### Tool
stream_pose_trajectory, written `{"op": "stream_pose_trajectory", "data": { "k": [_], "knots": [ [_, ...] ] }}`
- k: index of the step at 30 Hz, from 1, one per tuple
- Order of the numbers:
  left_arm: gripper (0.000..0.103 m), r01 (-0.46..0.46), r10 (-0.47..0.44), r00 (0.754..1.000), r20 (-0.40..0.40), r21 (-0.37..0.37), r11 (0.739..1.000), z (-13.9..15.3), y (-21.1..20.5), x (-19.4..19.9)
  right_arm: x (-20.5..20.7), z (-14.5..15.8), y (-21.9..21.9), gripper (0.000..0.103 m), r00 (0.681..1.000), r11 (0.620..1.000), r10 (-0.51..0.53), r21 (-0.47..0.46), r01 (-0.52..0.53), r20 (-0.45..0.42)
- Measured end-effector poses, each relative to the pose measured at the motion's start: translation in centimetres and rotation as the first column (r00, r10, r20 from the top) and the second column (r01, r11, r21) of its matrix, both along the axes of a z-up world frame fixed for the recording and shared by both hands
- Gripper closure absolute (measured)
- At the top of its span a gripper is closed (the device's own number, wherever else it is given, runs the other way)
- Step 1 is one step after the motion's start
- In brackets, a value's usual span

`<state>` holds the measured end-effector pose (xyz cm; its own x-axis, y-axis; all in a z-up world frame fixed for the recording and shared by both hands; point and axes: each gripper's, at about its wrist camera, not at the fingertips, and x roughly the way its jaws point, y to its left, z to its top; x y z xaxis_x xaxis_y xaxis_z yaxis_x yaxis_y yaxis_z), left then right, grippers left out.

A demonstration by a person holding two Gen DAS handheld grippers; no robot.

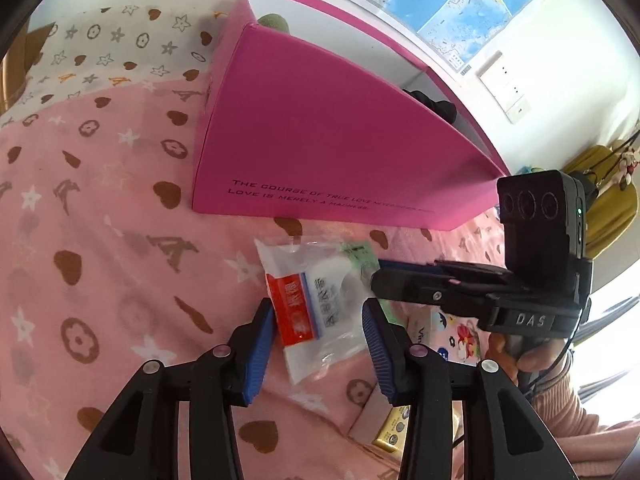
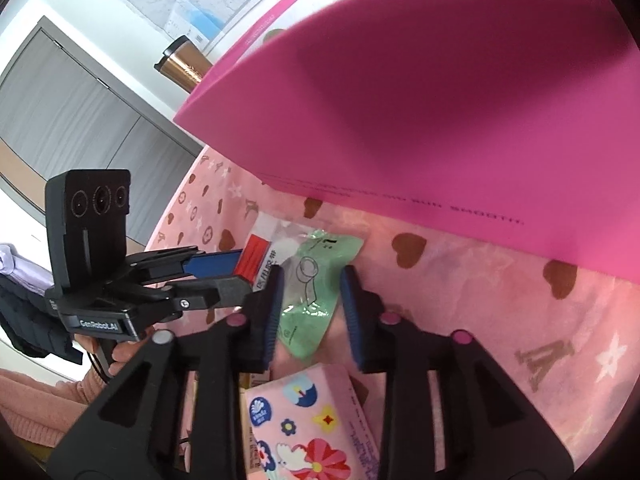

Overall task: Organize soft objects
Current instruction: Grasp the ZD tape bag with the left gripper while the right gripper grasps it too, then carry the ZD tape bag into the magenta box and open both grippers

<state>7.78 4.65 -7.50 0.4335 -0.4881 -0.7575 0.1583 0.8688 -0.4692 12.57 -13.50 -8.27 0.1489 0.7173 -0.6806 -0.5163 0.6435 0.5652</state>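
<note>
Cup (image 2: 185, 65) | right view only | gold box (image 1: 390, 432) | left only

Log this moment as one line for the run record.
left tool: shut on white packet | right tool: shut on green packet | both on pink cloth | pink box: behind

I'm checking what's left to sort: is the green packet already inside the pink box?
No, the green packet lies on the pink blanket in front of the pink box, between the right gripper pads.
</note>
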Motion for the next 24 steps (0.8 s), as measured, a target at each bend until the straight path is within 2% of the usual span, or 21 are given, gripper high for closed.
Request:
{"op": "stream_pose_trajectory", "data": {
  "k": [4, 7, 10, 17, 20, 24],
  "knots": [
    [0.07, -0.006, 0.006, 1.0, 0.015, 0.003, 1.0, 0.4, -0.3, -0.3, -0.7, 0.6, 0.2, 0.084, 0.999, 1.0, 0.009, -0.009, -0.009, 0.041],
    [0.072, -0.006, 0.007, 0.999, 0.045, -0.017, 1.0, 1.5, -0.2, -0.9, -1.1, 1.4, -0.3, 0.084, 0.998, 1.0, -0.005, 0.012, 0.005, 0.061],
    [0.072, 0.0, 0.0, 0.996, 0.095, -0.005, 1.0, 3.5, -0.4, -1.7, -1.6, 2.6, -0.6, 0.084, 0.996, 1.0, -0.007, 0.026, 0.005, 0.09],
    [0.071, 0.014, -0.019, 0.974, 0.225, 0.021, 1.0, 8.9, -0.8, -2.6, -3.2, 8.3, -1.8, 0.084, 0.974, 0.999, 0.0, 0.05, -0.011, 0.227],
    [0.07, 0.017, -0.029, 0.959, 0.283, 0.044, 0.999, 11.2, -1.2, -2.0, -3.5, 10.7, -1.7, 0.084, 0.957, 0.998, 0.003, 0.056, -0.02, 0.29],
    [0.07, 0.008, -0.029, 0.947, 0.319, 0.066, 0.998, 13.0, -1.5, -0.5, -2.7, 13.1, -1.3, 0.083, 0.935, 0.999, -0.006, 0.041, -0.01, 0.356]
  ]
}}
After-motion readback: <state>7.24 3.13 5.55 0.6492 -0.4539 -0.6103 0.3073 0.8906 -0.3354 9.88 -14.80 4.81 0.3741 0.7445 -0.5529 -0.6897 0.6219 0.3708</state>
